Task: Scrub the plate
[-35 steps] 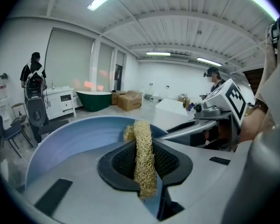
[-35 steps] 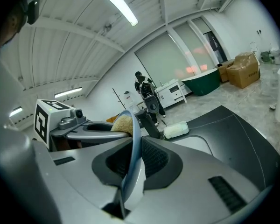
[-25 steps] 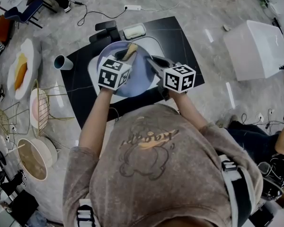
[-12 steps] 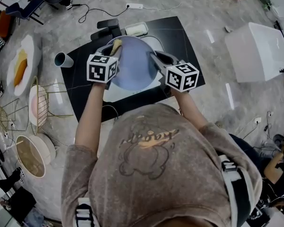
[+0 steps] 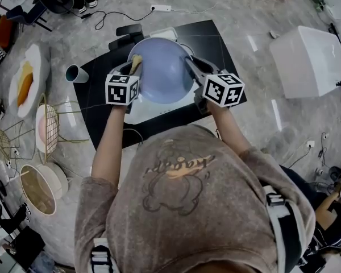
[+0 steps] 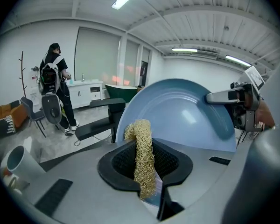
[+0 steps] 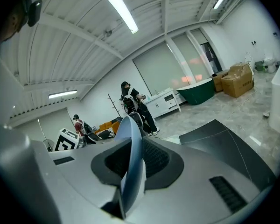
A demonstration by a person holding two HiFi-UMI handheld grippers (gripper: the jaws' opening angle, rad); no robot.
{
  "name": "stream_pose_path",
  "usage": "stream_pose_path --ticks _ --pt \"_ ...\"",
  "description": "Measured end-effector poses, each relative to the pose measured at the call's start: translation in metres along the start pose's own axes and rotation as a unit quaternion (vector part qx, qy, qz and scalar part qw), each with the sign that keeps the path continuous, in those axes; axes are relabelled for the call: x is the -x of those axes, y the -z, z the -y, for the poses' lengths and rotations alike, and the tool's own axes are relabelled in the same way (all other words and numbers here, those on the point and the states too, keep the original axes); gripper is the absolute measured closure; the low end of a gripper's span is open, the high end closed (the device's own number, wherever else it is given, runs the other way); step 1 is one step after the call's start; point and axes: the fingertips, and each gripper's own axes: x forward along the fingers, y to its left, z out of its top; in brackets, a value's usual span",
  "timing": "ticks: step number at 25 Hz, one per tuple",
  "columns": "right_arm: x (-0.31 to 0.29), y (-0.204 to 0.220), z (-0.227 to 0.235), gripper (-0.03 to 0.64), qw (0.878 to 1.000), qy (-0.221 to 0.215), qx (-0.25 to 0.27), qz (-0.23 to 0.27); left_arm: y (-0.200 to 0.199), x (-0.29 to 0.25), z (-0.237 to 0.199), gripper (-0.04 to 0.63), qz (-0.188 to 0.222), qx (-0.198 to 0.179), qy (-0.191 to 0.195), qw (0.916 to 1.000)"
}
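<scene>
A light blue plate [image 5: 159, 70] is held tilted on edge above a white basin [image 5: 137, 110]. My right gripper [image 5: 188, 66] is shut on its right rim; in the right gripper view the plate's edge [image 7: 133, 157] runs between the pads, and the jaws have just been opening slightly with the rim still between them. My left gripper [image 5: 134, 66] is shut on a straw-coloured fibrous scrubber [image 6: 142, 157], which stands against the plate's left rim. In the left gripper view the plate's face [image 6: 186, 115] fills the space behind the scrubber.
The basin sits on a black mat [image 5: 216, 44] on the marble floor. A grey cup [image 5: 75, 73] lies left of the mat. A white box [image 5: 310, 58] is at the right; dishes [image 5: 25, 81] and a wire rack [image 5: 51, 129] are at the left. A person [image 6: 56, 92] stands in the background.
The plate has moved up the picture and tilted more upright. My left gripper, with the scrubber, has slid from the plate's middle to its left rim.
</scene>
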Motion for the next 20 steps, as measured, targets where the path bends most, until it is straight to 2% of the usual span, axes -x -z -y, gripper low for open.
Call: stream_pose_path --ticks 6,11,20 --pt "0.001 -0.006 0.006 0.555 0.999 0.004 -0.033 0.014 0.02 0.005 0.016 0.517 -0.008 0.004 0.008 0.9999" --pt "0.001 -0.009 0.011 0.554 0.998 0.007 -0.056 0.023 0.032 0.008 0.037 0.517 -0.014 -0.007 0.016 0.9998" --pt "-0.001 -0.007 0.019 0.551 0.995 0.02 -0.097 0.033 0.045 0.013 0.091 0.517 -0.02 -0.018 0.064 0.9976"
